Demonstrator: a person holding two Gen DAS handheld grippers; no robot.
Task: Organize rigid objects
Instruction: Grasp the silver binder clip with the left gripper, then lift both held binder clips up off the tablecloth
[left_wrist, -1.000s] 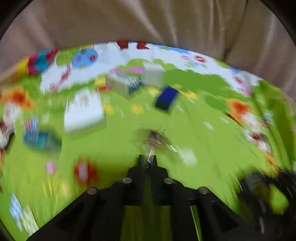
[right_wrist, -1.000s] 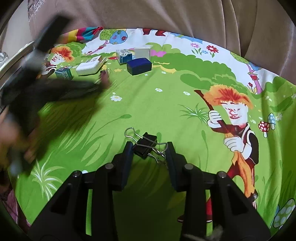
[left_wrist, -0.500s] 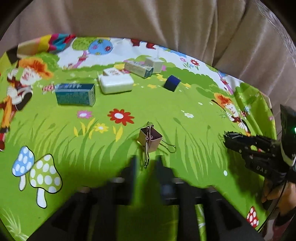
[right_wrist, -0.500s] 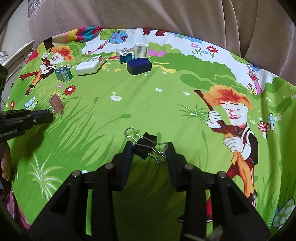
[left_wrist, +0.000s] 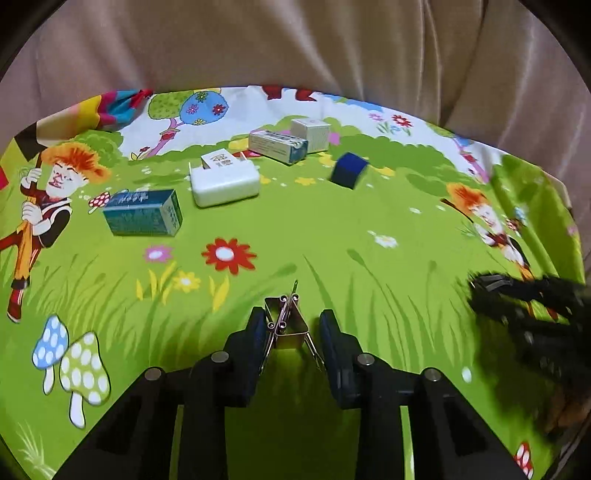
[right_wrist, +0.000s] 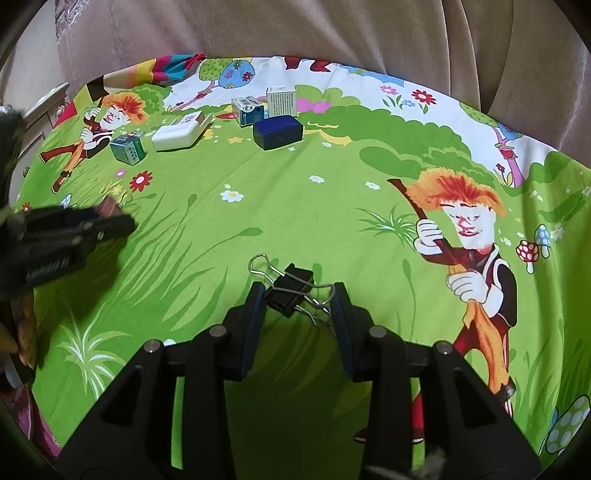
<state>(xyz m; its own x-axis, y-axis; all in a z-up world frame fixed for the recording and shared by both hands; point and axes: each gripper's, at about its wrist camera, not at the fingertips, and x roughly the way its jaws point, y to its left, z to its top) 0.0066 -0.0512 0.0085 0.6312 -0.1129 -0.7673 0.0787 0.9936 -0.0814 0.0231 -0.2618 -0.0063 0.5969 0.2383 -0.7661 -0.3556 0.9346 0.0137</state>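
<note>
Your left tool (left_wrist: 290, 328) is pinching the shiny clip (left_wrist: 285, 325) low on the green cloth (left_wrist: 369, 229), at six o'clock in the left view. The grip looks thin. One pad sits on the clip's side, and the other seems to press only its wire handle. Your right tool (right_wrist: 297, 295) is pinching the black clip (right_wrist: 290, 291) the same way, also at six o'clock in its own view.

The teal box (left_wrist: 142, 218), the white plug (left_wrist: 223, 182) and the blue box (left_wrist: 349, 170) sit in a row far up near twelve o'clock. I think the job now is to bring both clips up to that row. Lift slowly and straight so the clips do not twist out. Squeeze firmly. Set each clip beside the row, not on a box, before you let go.
</note>
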